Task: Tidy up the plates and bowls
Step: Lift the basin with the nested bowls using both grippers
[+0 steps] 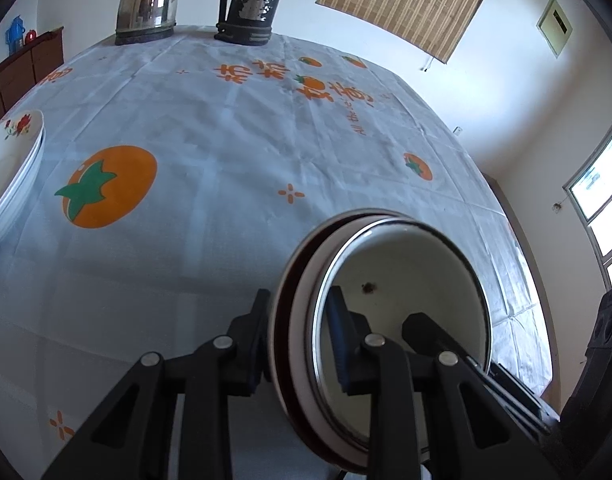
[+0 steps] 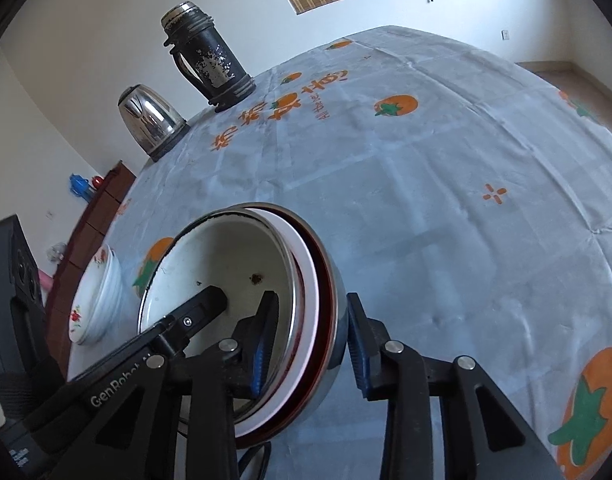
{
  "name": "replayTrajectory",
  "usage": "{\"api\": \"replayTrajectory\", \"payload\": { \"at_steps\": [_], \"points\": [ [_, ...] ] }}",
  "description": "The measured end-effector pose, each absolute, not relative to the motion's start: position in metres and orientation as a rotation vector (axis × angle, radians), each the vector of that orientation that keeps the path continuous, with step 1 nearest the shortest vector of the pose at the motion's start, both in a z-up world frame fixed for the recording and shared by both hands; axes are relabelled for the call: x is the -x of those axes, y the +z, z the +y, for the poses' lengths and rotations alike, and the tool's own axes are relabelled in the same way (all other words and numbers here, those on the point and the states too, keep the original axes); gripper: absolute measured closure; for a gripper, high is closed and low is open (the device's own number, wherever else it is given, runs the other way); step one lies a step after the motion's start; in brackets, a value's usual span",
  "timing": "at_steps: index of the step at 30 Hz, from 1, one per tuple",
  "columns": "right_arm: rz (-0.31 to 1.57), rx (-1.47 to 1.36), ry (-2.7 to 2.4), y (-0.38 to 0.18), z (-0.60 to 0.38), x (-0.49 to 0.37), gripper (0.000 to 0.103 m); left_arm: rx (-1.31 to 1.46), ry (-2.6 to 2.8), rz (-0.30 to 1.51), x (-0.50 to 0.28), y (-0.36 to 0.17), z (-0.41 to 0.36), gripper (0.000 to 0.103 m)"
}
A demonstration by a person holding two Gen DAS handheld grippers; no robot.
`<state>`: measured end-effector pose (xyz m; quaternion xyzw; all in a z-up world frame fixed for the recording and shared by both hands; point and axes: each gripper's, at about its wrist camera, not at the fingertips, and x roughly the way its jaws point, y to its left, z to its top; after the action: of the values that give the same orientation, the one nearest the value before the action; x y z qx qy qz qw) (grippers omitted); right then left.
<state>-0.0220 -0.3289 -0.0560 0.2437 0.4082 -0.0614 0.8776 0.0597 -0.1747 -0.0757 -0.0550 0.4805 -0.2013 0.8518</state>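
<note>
Now | left gripper (image 1: 299,344) clamps bowl stack (image 1: 386,280); right gripper (image 2: 312,344) straddles rim

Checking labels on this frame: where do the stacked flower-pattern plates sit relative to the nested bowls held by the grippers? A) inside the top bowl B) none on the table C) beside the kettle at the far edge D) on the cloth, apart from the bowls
D: the plate stack rests on the tablecloth, clear of the nested bowls and well short of the kettle.
</note>
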Motion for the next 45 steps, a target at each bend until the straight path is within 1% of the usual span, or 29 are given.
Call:
{"api": "replayTrajectory", "payload": {
  "at_steps": [14,32,45],
  "points": [
    [0.876,-0.497,-0.109,-0.048,-0.319,0.032,0.070,0.106,-0.436,1.009,-0.046,-0.070,-0.161,0.077],
    [0.875,-0.445,-0.038,-0.023,-0.270,0.032,0.070,0.121,-0.405,0.952,-0.031,-0.050,-0.109,0.077],
    [0.872,-0.420,-0.029,-0.018,-0.245,0.041,0.070,0.135,-0.400,0.939,-0.021,-0.047,-0.084,0.077]
  ]
}}
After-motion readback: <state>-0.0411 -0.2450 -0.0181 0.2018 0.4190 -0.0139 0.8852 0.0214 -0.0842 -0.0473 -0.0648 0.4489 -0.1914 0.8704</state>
